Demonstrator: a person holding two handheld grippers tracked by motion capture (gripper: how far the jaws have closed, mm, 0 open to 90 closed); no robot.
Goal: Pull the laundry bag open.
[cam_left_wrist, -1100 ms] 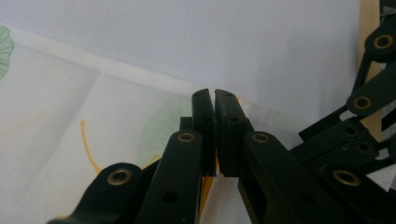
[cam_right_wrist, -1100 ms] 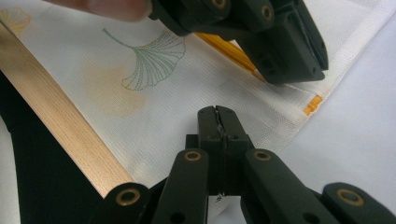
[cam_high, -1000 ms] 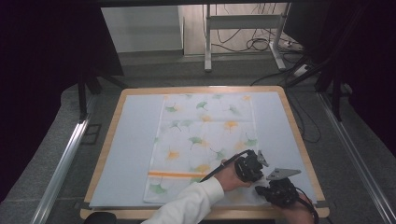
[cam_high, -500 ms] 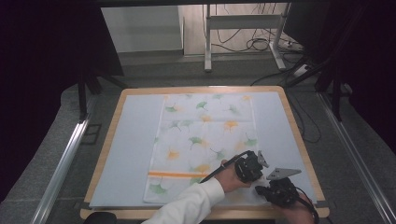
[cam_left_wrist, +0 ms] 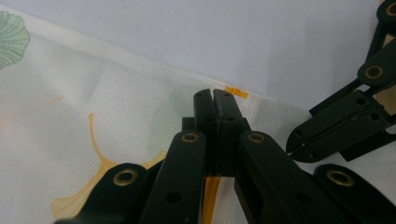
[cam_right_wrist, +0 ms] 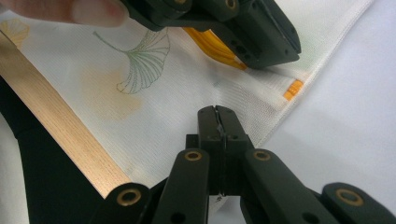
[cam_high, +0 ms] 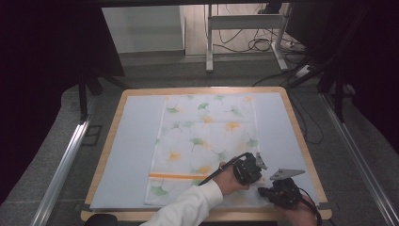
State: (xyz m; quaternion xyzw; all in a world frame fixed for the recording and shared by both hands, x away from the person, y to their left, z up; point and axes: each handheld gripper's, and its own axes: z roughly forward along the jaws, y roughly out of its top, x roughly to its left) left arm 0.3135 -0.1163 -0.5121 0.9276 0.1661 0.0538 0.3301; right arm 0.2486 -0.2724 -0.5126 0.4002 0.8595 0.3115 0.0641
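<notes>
Now both tools are working at the lower right corner of the cloth (cam_high: 207, 141), a white piece printed with green and orange ginkgo leaves that is lying flat on the pale blue mat (cam_high: 127, 155) covering the wooden-rimmed worktop (cam_high: 297, 123), in the middle of the high view. In that view the left tool (cam_high: 248, 170) is sitting at lower centre-right, held by a hand in a white sleeve (cam_high: 188, 209), with the right tool (cam_high: 281, 192) just beside it toward the lower right corner of the frame.

In the left tool view, the left tool (cam_left_wrist: 214, 100) is resting with its jaws pressed together on the cloth (cam_left_wrist: 93, 102), close to the hem and to a small orange tag (cam_left_wrist: 236, 92) at centre; whether any fabric is pinched between them I cannot tell. The right tool is showing at the right edge there.

In the right tool view, the right tool (cam_right_wrist: 216, 116) is likewise lying with jaws together on the cloth (cam_right_wrist: 163, 93) near its corner, with the left tool at upper centre.
</notes>
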